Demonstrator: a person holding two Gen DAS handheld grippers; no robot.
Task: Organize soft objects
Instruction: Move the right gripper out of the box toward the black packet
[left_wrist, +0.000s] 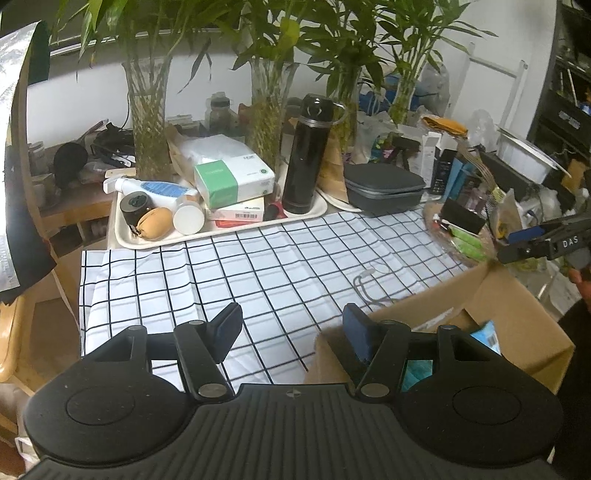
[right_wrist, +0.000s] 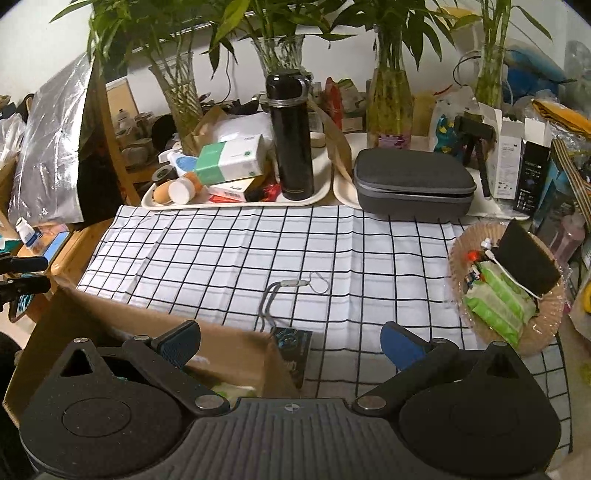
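Observation:
My left gripper (left_wrist: 291, 328) stands open over the black-checked white cloth (left_wrist: 258, 258), with nothing between its fingers. Its right finger is at the near-left corner of an open cardboard box (left_wrist: 517, 317) that holds something teal (left_wrist: 487, 334). In the right wrist view my right gripper (right_wrist: 291, 345) is open and empty, straddling that box's (right_wrist: 229, 343) right corner. A grey lanyard (right_wrist: 273, 295) with a dark card (right_wrist: 295, 350) lies on the cloth just ahead of it. Green soft packets (right_wrist: 498, 302) and a black pouch (right_wrist: 528, 262) sit on a wicker plate (right_wrist: 543, 332) at the right.
A cream tray (left_wrist: 221, 238) at the back holds a black flask (left_wrist: 306, 155), a tissue box (left_wrist: 232, 181), a tan pouch (left_wrist: 155, 223) and bottles. A grey zip case (right_wrist: 413, 184) lies beside it. Glass vases of bamboo (right_wrist: 391, 103) line the wall, with clutter at right.

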